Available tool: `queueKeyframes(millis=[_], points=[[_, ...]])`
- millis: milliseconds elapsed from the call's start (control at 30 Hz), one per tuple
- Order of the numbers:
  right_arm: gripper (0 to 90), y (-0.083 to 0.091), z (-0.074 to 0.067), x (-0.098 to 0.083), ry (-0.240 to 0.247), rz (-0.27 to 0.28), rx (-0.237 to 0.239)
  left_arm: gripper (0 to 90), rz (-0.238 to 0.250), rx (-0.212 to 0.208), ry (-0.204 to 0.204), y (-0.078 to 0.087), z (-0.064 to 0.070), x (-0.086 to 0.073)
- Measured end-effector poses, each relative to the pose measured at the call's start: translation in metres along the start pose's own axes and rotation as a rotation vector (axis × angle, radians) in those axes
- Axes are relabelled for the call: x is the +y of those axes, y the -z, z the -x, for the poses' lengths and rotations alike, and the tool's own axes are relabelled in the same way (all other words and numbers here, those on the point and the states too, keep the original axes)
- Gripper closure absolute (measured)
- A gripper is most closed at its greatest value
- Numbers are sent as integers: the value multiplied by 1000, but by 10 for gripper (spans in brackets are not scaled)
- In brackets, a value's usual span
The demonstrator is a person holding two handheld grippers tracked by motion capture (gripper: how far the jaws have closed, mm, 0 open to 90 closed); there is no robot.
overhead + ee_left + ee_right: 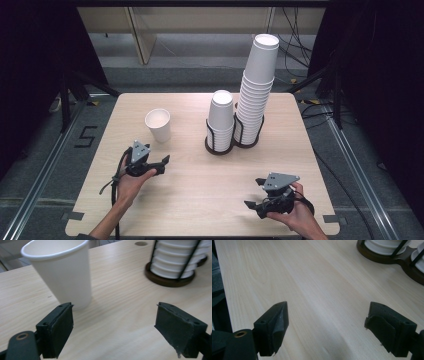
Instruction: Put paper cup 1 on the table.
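cup rim (53,248): cut off by the top edge in the left gripper view
holder base (387,253): cropped at the top right in the right gripper view

Left gripper (165,161): black body, grey three-cornered plate on top with small dark screw holes, black cable trailing toward 7 o'clock. Right gripper (255,192): same black build, same grey plate, cable looping off at 4 o'clock. Fingers (58,327) are blocky matte black pads, worn and ragged at the edges, screw holes on top, brass-ringed hole at the base. Forearms bare, no sleeves.
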State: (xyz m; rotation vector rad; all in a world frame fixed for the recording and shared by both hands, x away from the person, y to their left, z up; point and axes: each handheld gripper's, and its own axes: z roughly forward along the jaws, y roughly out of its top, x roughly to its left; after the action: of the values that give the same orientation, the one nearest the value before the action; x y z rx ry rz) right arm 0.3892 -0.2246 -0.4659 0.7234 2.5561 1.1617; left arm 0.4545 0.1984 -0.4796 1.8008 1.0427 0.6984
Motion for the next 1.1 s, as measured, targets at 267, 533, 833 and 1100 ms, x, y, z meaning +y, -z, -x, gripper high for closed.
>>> queueKeyframes(millis=[267,533,833,1100], points=[[190,4,4,-1,-40,27,-19,146,62,-44,27,36,34,-5],[192,3,4,-3,-64,14,-28,145,51,-97,30,51,50,-19],[192,-1,6,-6,-51,14,-30,145,34,-157,-26,57,74,-26],[192,-2,6,-6,-60,5,-24,145,23,-202,-61,61,92,-28]])
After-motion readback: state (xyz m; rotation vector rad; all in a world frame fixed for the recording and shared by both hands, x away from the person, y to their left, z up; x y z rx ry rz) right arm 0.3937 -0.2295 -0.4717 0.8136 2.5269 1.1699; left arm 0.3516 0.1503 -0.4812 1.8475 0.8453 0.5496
